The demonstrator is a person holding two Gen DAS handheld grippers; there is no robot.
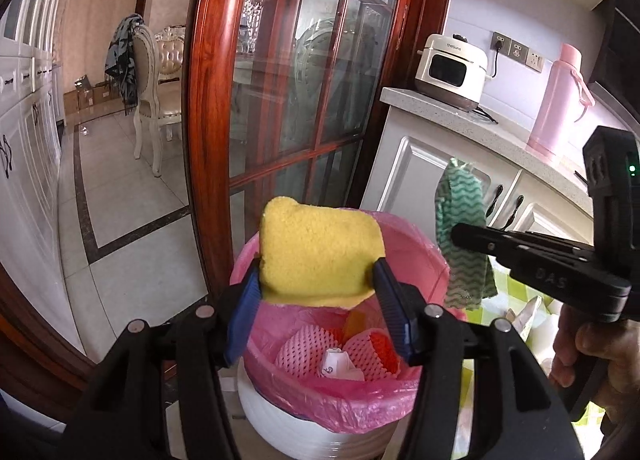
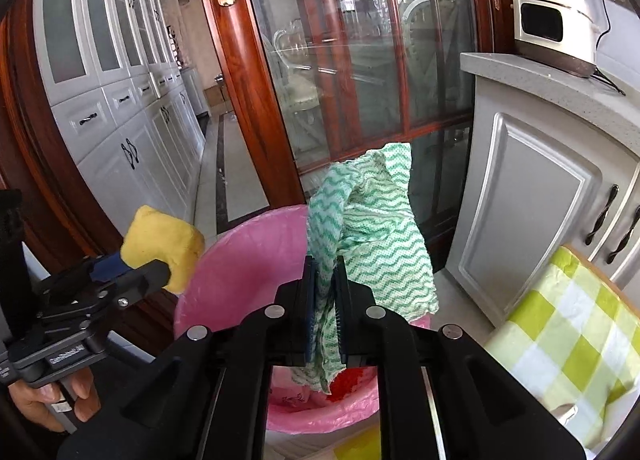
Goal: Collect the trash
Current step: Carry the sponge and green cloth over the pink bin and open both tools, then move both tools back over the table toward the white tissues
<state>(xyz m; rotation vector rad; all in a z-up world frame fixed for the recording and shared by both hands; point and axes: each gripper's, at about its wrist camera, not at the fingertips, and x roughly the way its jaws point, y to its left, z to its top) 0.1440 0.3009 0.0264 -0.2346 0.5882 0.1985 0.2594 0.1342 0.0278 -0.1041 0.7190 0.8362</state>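
- Left gripper (image 1: 318, 280) has its jaws clamped on the yellow sponge (image 1: 318, 246), hanging right above the pink-lined trash bin (image 1: 400, 392).
- Right gripper (image 2: 326, 292), jaws pinched tight on the green wavy cloth (image 2: 372, 236), over the same bin.
- Pink foam nets (image 1: 304, 352) and crumpled paper already lie inside.

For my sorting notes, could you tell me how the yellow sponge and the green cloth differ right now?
The yellow sponge is a thick, plain block; the green cloth is thin, crumpled and wave-patterned. The sponge spans the half-spread left gripper; the cloth is pinched in the nearly closed right gripper and hangs. Both are over the pink-lined bin.
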